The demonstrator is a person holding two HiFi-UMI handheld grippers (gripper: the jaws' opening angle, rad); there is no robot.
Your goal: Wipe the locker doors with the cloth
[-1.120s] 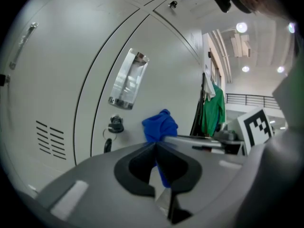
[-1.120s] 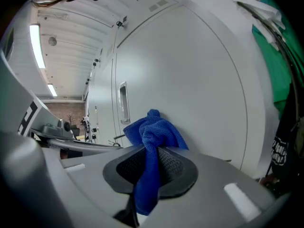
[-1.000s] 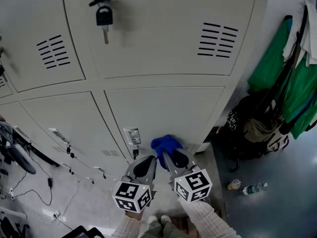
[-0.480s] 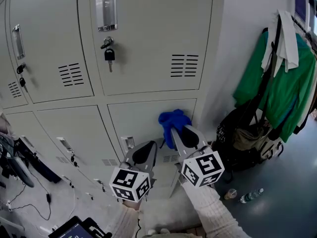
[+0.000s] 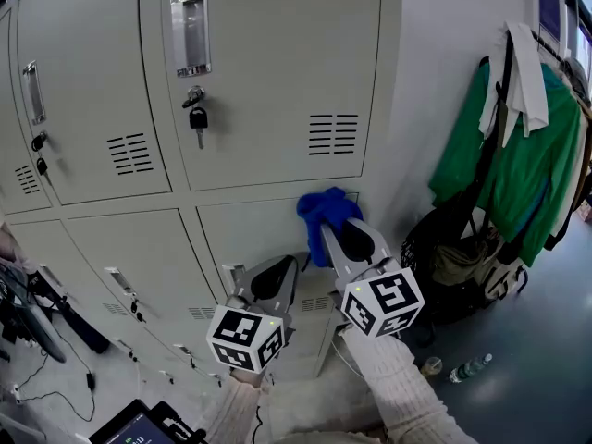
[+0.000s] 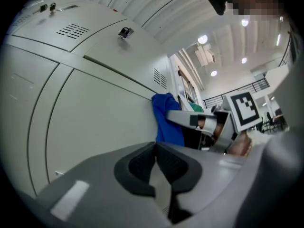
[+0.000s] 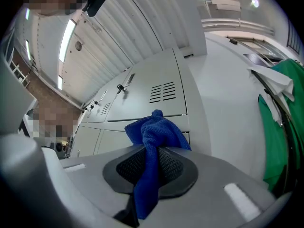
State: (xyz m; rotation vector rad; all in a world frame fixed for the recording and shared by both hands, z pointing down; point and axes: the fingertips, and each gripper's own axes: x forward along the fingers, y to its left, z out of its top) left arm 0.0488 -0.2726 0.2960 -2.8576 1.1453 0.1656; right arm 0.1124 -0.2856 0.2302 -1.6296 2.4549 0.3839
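While the right gripper (image 5: 331, 237) clamps the cloth (image 5: 324, 209) mid-frame near a locker door (image 5: 248, 234), wiping looks underway; next, press and sweep; the left gripper (image 5: 287, 266) is closed, empty.

- Cloth (image 5: 326, 211) in the right gripper (image 5: 330, 228): solid deep blue.
- Right gripper and left gripper (image 5: 287, 266): grey bodies, black pads; their cubes are white with black square markers.
- Locker doors (image 5: 277, 72) ahead of both grippers: pale grey-cream, with black slotted vents.
- Padlock (image 5: 198, 117) above the left gripper: black.
- Jackets (image 5: 490, 165) right of the right gripper: green.
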